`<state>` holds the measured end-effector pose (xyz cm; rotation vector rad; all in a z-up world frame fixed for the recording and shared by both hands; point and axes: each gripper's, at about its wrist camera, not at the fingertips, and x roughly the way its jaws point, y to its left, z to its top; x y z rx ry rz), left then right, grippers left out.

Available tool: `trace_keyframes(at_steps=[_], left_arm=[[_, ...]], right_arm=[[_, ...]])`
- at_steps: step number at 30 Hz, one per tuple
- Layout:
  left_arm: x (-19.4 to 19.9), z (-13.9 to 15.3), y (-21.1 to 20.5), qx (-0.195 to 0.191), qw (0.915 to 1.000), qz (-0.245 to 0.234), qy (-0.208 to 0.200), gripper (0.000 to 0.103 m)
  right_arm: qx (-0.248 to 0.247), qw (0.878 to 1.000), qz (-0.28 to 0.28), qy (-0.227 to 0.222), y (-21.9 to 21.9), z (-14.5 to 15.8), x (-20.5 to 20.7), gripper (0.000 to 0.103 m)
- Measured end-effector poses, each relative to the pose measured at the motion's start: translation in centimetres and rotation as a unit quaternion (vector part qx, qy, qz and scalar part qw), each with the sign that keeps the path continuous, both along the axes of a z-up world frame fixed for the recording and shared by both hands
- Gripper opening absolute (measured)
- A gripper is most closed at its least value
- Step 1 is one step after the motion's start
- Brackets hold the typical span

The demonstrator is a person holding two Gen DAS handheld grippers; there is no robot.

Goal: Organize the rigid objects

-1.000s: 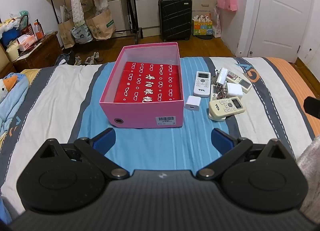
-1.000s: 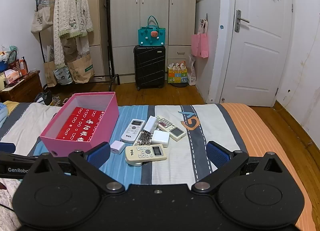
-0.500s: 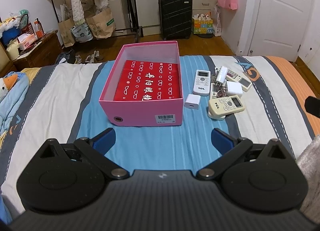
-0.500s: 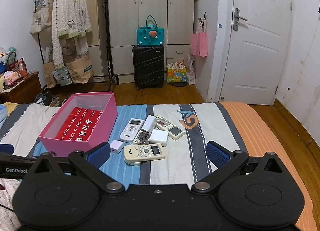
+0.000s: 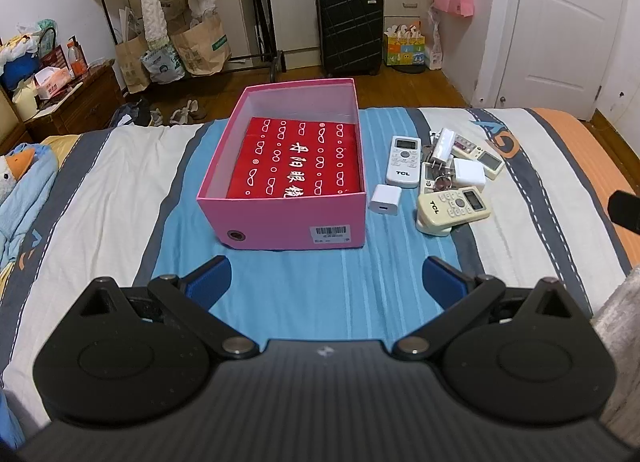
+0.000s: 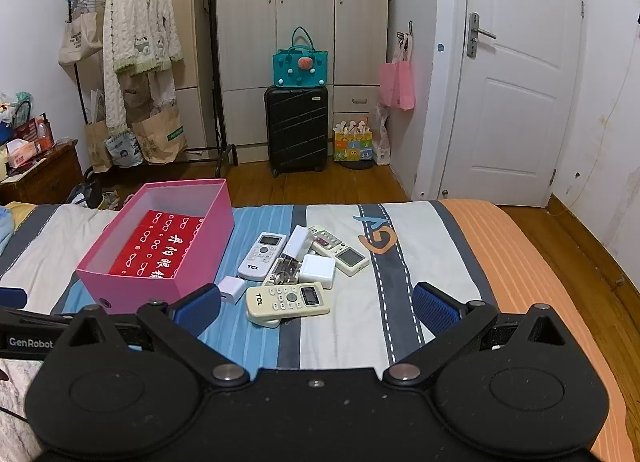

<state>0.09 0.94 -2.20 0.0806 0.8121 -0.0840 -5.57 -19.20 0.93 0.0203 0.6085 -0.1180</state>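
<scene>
A pink box (image 5: 276,221) (image 6: 132,282) with a red patterned lining stands open on the striped bed. Right of it lies a pile: a white TCL remote (image 5: 403,166) (image 6: 262,256), a cream TCL remote (image 5: 454,206) (image 6: 288,298), a third remote (image 5: 482,159) (image 6: 340,254), a small white charger (image 5: 385,199) (image 6: 232,289), a larger white charger (image 5: 468,173) (image 6: 318,270) and keys (image 5: 436,177). My left gripper (image 5: 326,282) is open and empty, in front of the box. My right gripper (image 6: 316,308) is open and empty, just short of the cream remote.
The bed's far edge (image 6: 360,203) drops to a wooden floor with a black suitcase (image 6: 297,127), a clothes rack (image 6: 136,61) and a white door (image 6: 516,93). A blue plush (image 5: 24,181) lies at the bed's left.
Both grippers have drawn back and risen slightly; the box and pile look a little farther away. Nothing on the bed has moved.
</scene>
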Motion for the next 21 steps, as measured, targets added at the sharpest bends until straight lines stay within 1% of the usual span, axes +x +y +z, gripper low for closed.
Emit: trace_keyframes(at_steps=[8,13,16,18,20,21], left_arm=[[0.0,0.0,0.0,0.000,1.0000,-0.001,0.000,0.103],[0.0,0.0,0.1,0.001,1.0000,-0.004,-0.004,0.103],[0.0,0.6,0.7,-0.004,0.9999,-0.010,-0.013,0.103],[0.0,1.5,1.6,-0.017,0.9992,-0.009,-0.036,0.103],[0.2,2.7,2.4,-0.027,0.9976,-0.015,-0.061,0.103],[0.4,3.1,2.7,-0.031,0.9969,-0.021,-0.069,0.103]], right_arm=[[-0.001,1.000,0.001,0.003,0.1,-0.1,0.1,0.103],[0.011,1.000,0.011,0.005,-0.1,-0.2,0.3,0.103],[0.040,0.998,0.041,0.001,-0.8,-0.2,0.8,0.103],[0.073,0.995,0.073,-0.013,-1.6,0.0,1.2,0.103],[0.111,0.987,0.109,-0.030,-2.6,-0.1,1.9,0.103],[0.127,0.984,0.118,-0.036,-2.9,-0.2,2.4,0.103]])
